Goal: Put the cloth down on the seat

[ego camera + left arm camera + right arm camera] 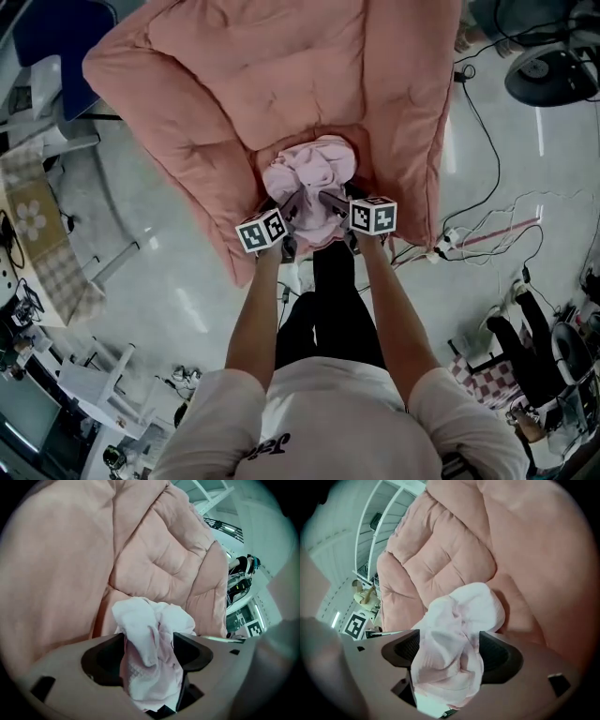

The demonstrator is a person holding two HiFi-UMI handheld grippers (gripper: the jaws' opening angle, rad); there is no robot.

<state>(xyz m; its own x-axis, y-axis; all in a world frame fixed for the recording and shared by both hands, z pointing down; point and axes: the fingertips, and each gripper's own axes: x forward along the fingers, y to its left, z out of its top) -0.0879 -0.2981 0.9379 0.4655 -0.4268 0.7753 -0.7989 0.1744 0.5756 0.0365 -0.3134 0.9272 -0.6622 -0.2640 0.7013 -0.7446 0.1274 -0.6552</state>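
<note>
A crumpled pale pink cloth (309,173) lies bunched on the front of the seat of a salmon quilted chair (281,75). My left gripper (289,210) and right gripper (332,202) meet at the cloth's near side, marker cubes toward me. In the left gripper view the cloth (150,634) hangs loosely between wide-spread jaws of the left gripper (149,649), with the chair's padding (154,559) behind. In the right gripper view the cloth (459,620) fills the gap of the right gripper (449,651), whose jaws also stand wide, over the seat cushion (440,559).
Cables (487,225) trail over the glossy floor right of the chair. A checked mat (47,253) lies at the left and a dark round base (553,75) at the top right. A person's legs (525,347) show at the lower right. White shelving (384,508) stands behind.
</note>
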